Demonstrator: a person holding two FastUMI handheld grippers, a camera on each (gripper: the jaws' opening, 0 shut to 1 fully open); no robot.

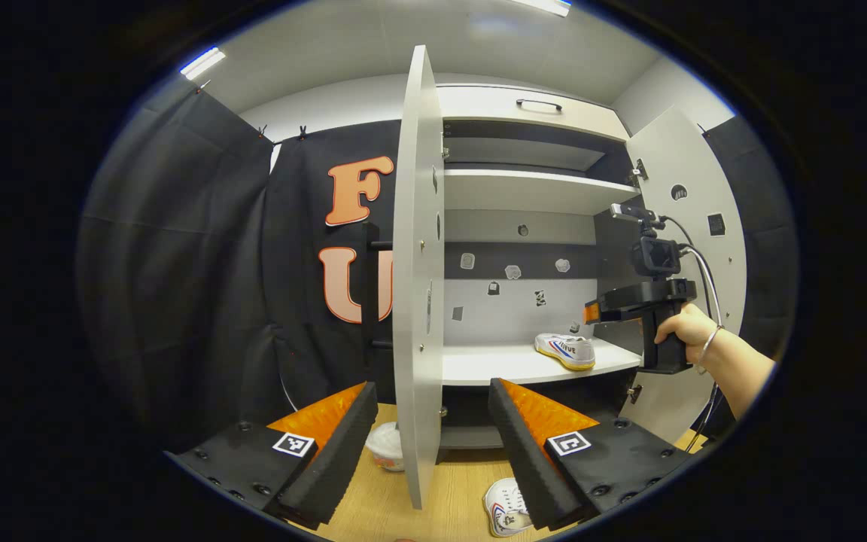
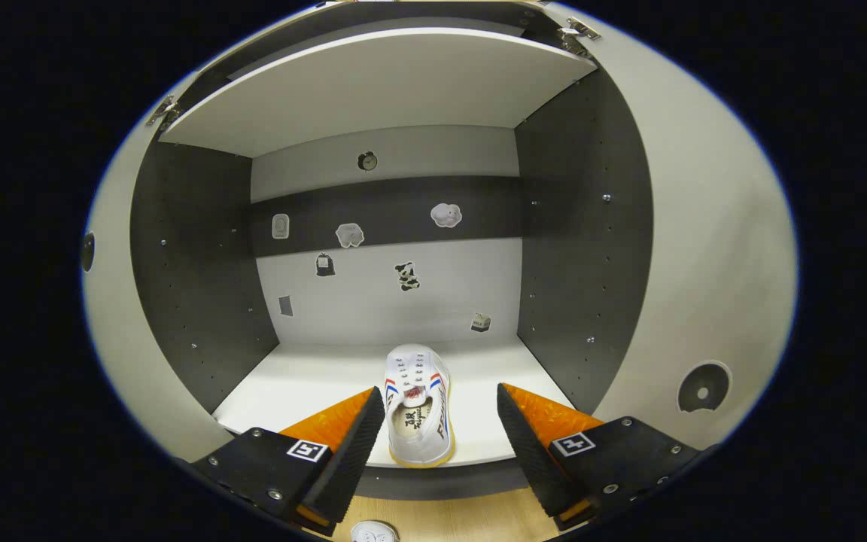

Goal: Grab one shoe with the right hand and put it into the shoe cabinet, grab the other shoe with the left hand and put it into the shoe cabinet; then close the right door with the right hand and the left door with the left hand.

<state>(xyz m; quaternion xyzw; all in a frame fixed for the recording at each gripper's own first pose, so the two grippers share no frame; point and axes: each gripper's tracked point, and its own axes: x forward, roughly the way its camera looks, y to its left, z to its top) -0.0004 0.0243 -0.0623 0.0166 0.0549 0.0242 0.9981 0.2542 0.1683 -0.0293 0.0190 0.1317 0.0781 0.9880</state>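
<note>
The tall white shoe cabinet with dark inner walls [image 1: 531,192] stands wide open before me, its left door [image 1: 418,278] edge-on in my left gripper view and its right door [image 1: 693,226] swung out beyond my other hand. On its white lower shelf [image 2: 313,384] sits one white canvas shoe with red and blue side stripes and a yellowish sole [image 2: 418,403], toe pointing in toward the back panel, heel near the shelf's front lip. My right gripper [image 2: 439,429] hovers at that lip with its jaws spread apart, the shoe's heel between them but, as far as I can tell, not touched on either side; I judge that shoe as placed.

The second white shoe [image 1: 507,508] lies on the pale wooden floor [image 1: 448,489] below the cabinet, just beside my left gripper [image 1: 433,444], whose jaws are also spread and empty, straddling the left door's lower edge. That shoe is my left hand's job, I think: come clear of the door, drop low, take it across the heel collar (the stiffest part, probably), and set it on the free stretch of shelf left of the first shoe, well back so the doors can shut.

A small white bowl-like thing [image 1: 387,446] rests on the floor by the door. Black cloth walls the booth.
</note>
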